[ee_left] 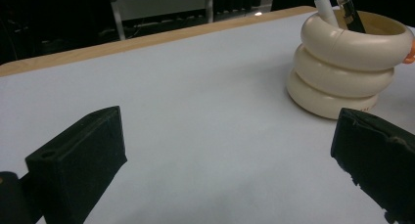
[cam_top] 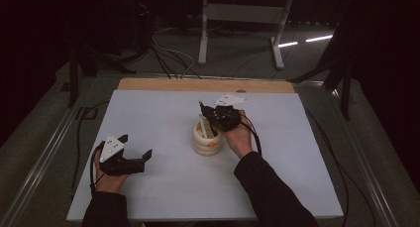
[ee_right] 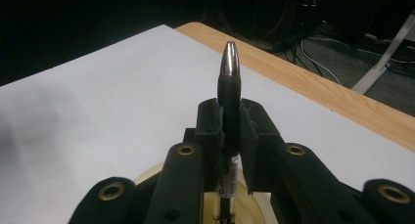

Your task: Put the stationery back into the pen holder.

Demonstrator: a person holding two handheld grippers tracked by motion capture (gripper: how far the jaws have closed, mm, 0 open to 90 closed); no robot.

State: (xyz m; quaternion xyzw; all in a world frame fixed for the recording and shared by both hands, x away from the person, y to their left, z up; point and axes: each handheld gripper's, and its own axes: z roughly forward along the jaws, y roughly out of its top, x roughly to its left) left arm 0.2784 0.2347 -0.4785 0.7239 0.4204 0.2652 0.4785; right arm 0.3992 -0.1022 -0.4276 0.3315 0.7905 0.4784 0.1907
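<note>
High view: one table [cam_top: 163, 197] with a white top, one cream ringed pot [cam_top: 207, 142] near its middle, two grippers, two hands. Left gripper [cam_top: 136, 160] low by the near left corner, jaws spread wide with nothing between them, left hand [cam_top: 110, 180] behind it, forearm coming in over the near edge. Right gripper [cam_top: 204, 111] above the pot's mouth, tipped down toward it, right hand [cam_top: 238, 137] wrapped around its body just beside the pot, dark sleeve [cam_top: 270, 192] slanting back to the near edge. One white stick [cam_top: 202, 128] upright in the pot.

Left gripper view: pot [ee_left: 342, 67] made of three stacked rings, counted plainly, standing on the white top toward the far edge, well apart from the two black jaws at either side. Two things rising from its mouth, a white stick [ee_left: 324, 6] and a dark pen [ee_left: 348, 11], leaning against each other.

Right gripper view: close look at the grip. Jaws closed tight on the pen [ee_right: 230, 101], pads pressing its black barrel from both sides, silver tip pointing up and away toward the wooden strip [ee_right: 333, 94] along the far edge. Lower part of the pen running down into the pot [ee_right: 147, 177], cream rim just visible beneath the jaws.
</note>
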